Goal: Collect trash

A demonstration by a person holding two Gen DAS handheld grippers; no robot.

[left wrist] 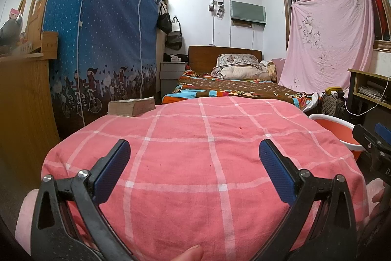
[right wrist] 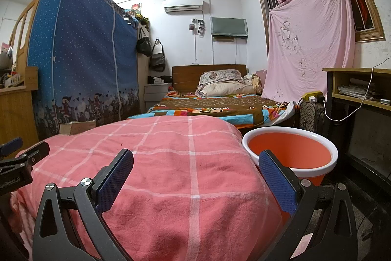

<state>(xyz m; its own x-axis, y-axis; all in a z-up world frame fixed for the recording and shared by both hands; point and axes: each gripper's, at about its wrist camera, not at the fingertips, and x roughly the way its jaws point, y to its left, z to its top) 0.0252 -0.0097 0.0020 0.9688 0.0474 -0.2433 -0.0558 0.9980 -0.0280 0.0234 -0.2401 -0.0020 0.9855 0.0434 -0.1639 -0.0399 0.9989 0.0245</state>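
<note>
A pink checked cloth [left wrist: 200, 163] [right wrist: 171, 175] covers a raised surface in front of me. On it lies one tiny red speck [left wrist: 241, 128] [right wrist: 121, 144]. An orange basin with a white rim [right wrist: 290, 151] [left wrist: 334, 129] stands on the floor at the cloth's right side, with nothing inside it. My left gripper [left wrist: 194, 151] hovers open over the near part of the cloth, holding nothing. My right gripper [right wrist: 196, 160] is open too, nothing between its fingers, its right finger in front of the basin. Each gripper shows at the edge of the other's view.
A thick worn book [left wrist: 132, 107] lies at the cloth's far left corner. Behind are a bed with a patchwork cover [right wrist: 210, 109], a blue fabric wardrobe [left wrist: 97, 40], and a wooden desk [right wrist: 361, 82] with a white cable at right. A fingertip [left wrist: 190, 253] shows at the bottom.
</note>
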